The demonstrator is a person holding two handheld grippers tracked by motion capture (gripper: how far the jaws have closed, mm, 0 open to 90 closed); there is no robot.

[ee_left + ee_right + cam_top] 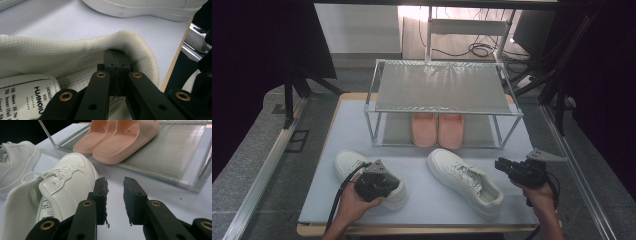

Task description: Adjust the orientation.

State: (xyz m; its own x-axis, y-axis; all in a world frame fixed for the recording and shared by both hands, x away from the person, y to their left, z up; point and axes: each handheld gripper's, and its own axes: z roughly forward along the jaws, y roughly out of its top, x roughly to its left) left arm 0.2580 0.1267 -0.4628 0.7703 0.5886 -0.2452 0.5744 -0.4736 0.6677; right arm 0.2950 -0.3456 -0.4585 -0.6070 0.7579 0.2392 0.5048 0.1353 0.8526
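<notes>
At the lower left of the high view, my left tool (374, 184) is clamped on the heel collar of the white mesh-lined sneaker (349, 162). My right tool (115, 195), jaws apart, hovers beside the second white leather sneaker (464, 181) at lower right on the surface (422, 200).

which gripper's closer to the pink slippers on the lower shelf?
Right. The right gripper sits open just off the rack's front right corner, slippers ahead of it. The left gripper is farther back, clamped on the left sneaker's heel collar.
</notes>
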